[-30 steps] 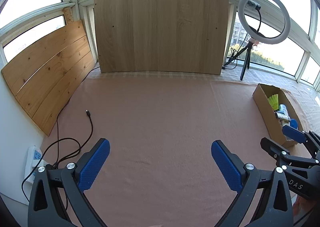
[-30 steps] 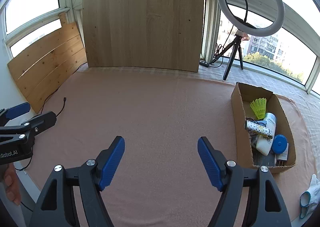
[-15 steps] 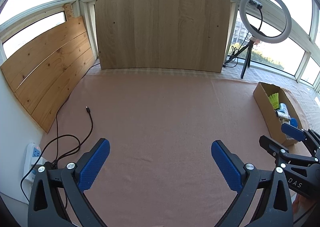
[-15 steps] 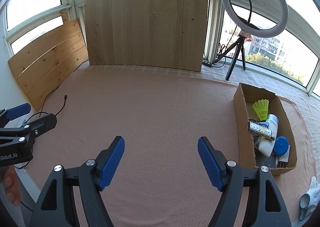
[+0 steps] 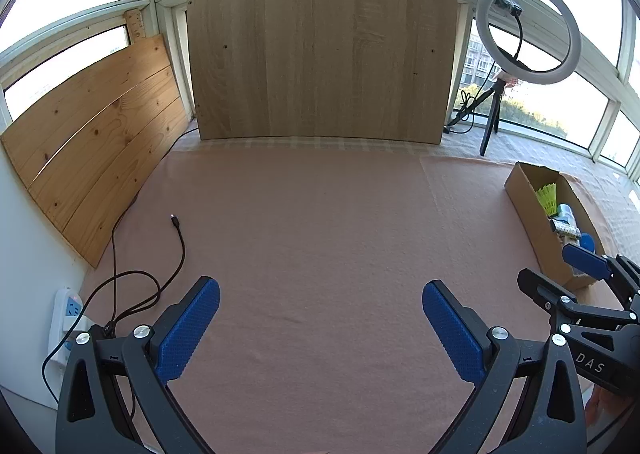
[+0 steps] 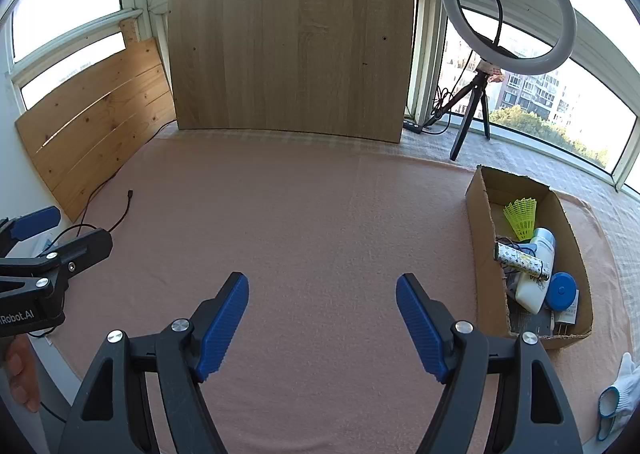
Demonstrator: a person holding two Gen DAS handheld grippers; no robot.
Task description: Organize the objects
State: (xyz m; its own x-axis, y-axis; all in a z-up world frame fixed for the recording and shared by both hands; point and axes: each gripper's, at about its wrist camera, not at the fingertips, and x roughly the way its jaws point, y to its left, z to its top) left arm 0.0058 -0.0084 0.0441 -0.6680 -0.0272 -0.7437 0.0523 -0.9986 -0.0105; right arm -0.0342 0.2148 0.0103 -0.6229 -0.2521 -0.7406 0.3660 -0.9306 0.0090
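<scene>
Pink, felt-like cloth (image 6: 320, 221) covers the whole table, its nap soft and matte, with faint creases. Both tongs hang above it with nothing between their fingers: the left gripper (image 5: 320, 328) stands wide open, its ribbed blue pads (image 5: 188, 330) set on black angular plastic arms, and the right gripper (image 6: 322, 328) is likewise spread apart, empty, over bare cloth.

At the right edge of the table sits a long, shallow cardboard box (image 6: 482, 238) with rough torn rims. Inside lie a yellow-green plastic shuttlecock (image 6: 522, 217) with a mesh skirt, a white bottle (image 6: 534, 282) on its side, a slim patterned tube (image 6: 518, 260) resting across the bottle, and a round blue lid-like disc (image 6: 562, 290) touching the bottle's lower end.

A tall smooth wooden board (image 6: 292, 37) leans upright at the back; a knotty pine panel (image 5: 92, 133) of planks stands along the left. A thin black cable (image 5: 176, 250) curls on the cloth toward a white power strip (image 5: 66, 318). A ring light (image 6: 510, 9) on a small tripod stands by the windows. A white knitted glove (image 6: 618, 390) lies at the lower right.
</scene>
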